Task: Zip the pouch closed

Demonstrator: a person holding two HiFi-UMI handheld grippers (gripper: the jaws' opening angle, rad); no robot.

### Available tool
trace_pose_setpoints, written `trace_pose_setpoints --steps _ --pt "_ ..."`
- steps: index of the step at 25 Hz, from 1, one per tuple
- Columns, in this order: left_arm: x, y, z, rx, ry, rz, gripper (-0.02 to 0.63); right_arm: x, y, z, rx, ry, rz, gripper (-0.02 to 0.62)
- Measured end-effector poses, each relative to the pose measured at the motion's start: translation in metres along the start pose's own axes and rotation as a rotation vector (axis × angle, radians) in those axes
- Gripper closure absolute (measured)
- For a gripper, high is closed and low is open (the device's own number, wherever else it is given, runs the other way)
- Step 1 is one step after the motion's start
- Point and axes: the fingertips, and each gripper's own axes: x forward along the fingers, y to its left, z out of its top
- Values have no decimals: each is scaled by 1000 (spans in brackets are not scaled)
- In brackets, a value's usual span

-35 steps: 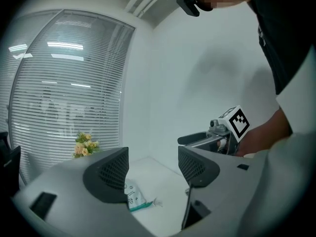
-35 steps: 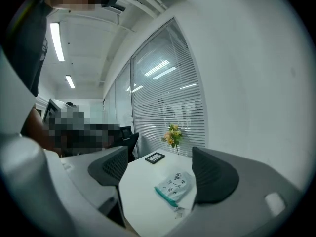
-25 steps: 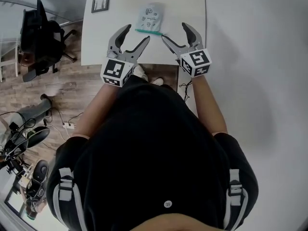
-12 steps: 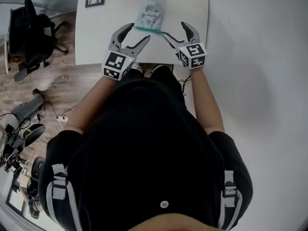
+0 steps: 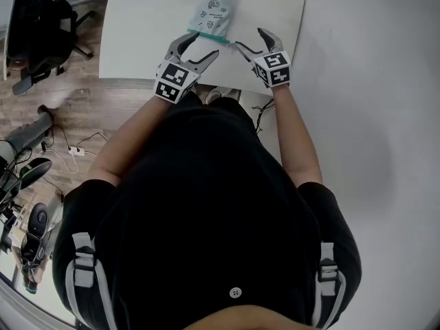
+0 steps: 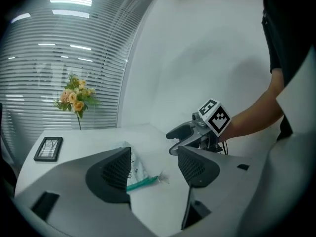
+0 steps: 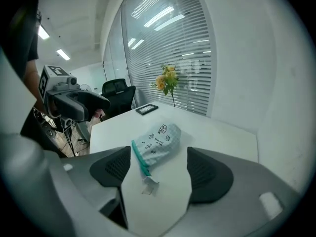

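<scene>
**Both grippers open over the pouch, nothing held yet**

Our left gripper (image 6: 155, 168) has its jaws spread wide and nothing is pressed between them. Our right gripper (image 7: 160, 168) is spread too, its jaws having just been closing a little on nothing, and the small pale pull tab (image 7: 147, 185) lies on the table ahead of the gap. That tab ends the teal zipper strip (image 7: 138, 158) along the near edge of the pale grey printed fabric pouch (image 7: 160, 138), which lies flat and loose on the white table (image 5: 137, 43). We see two risks. The thin tab may slip from such broad pads. If we pull before the left gripper pins the pouch, the whole pouch will likely slide along.
</scene>
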Motion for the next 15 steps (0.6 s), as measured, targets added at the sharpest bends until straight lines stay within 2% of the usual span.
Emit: trace_pose_setpoints --steps 7,15 --pt "26 -2 -44 -66 106 26 314 24 -3 -35 -93 114 60 256" --pt "56 -3 -80 -118 201 55 339 46 9 -68 -220 236 146 327"
